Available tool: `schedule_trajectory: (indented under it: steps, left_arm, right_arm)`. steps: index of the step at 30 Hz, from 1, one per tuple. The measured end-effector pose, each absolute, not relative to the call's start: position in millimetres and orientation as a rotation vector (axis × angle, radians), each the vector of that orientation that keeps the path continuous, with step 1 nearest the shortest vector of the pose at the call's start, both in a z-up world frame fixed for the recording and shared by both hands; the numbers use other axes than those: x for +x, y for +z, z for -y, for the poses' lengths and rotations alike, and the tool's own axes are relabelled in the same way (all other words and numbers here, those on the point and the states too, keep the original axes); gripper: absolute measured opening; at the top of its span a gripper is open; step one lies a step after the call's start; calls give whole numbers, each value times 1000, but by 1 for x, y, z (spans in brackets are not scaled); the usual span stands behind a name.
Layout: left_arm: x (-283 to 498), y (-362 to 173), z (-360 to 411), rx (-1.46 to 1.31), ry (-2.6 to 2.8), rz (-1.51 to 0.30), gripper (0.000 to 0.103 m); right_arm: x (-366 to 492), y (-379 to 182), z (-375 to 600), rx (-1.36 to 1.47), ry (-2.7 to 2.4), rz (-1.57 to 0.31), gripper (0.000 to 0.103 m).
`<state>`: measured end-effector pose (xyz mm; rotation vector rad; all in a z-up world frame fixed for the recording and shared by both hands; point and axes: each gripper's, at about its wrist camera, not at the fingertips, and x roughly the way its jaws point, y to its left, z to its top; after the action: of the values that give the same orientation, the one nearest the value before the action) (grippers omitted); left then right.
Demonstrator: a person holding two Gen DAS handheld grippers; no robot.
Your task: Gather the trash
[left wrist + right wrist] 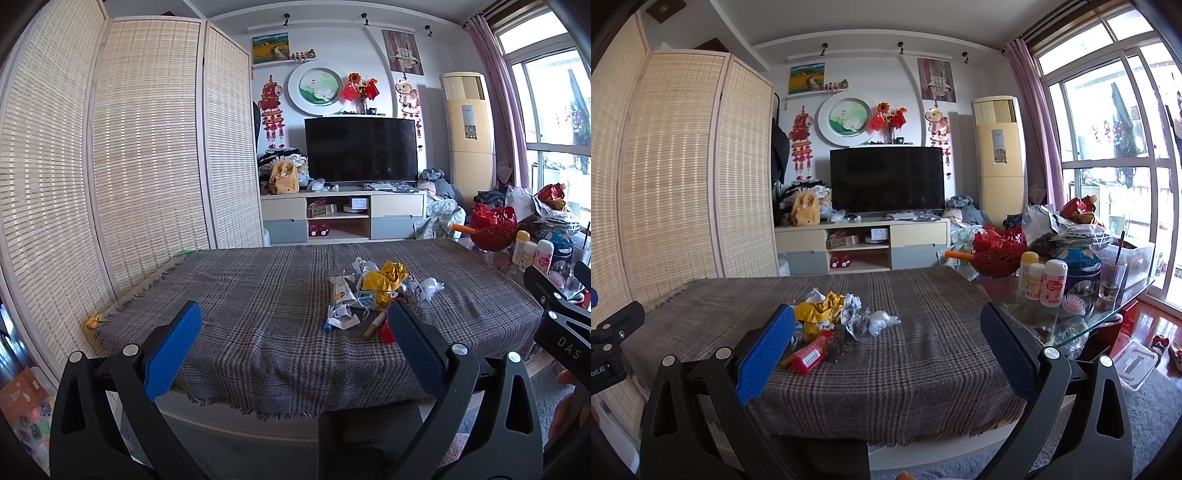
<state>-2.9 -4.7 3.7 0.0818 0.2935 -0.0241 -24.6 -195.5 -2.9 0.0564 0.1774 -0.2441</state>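
Note:
A heap of trash (373, 291) lies on the plaid cloth over the table (258, 295): crumpled yellow paper (384, 282), white wrappers, a white wad (430, 286) and a red piece by my right finger. My left gripper (295, 347) is open, held short of the heap and left of it, with nothing between its blue pads. In the right wrist view the same trash (834, 325) shows yellow paper (818, 314), a red tube (810, 356), clear plastic and a white wad (881, 321). My right gripper (886, 349) is open and empty, its left pad near the red tube.
Bottles (1047, 280), a red basket (995, 253), a tin, a glass (1112, 278) and a hairbrush crowd the glass tabletop to the right. A woven screen (110, 166) stands on the left. TV cabinet (343, 216) behind. A clear box (1136, 363) sits on the floor.

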Motion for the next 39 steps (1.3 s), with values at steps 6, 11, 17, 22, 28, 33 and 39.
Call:
schedule_trajectory:
  steps: [6, 11, 17, 22, 28, 33, 39]
  left_arm:
    - [3, 5, 5, 83, -25, -297, 96]
    - [12, 5, 0, 82, -8, -303, 96]
    - [32, 0, -5, 81, 6, -333, 96]
    - [56, -14, -3, 72, -42, -377, 96]
    - [86, -43, 5, 136, -32, -433, 96]
    - [109, -65, 5, 148, -95, -494, 96]
    - [131, -86, 9, 168, -120, -553, 95]
  right_arm:
    - [-20, -2, 204, 103, -223, -182, 100]
    - [-16, 3, 215, 122, -258, -165, 100]
    - [2, 0, 231, 143, -301, -194, 100]
    - [29, -15, 236, 147, -258, -265, 100]
    - [70, -43, 231, 108, -265, -375, 100]
    - [99, -66, 221, 109, -176, -454, 100]
    - [133, -84, 209, 126, -97, -497, 83]
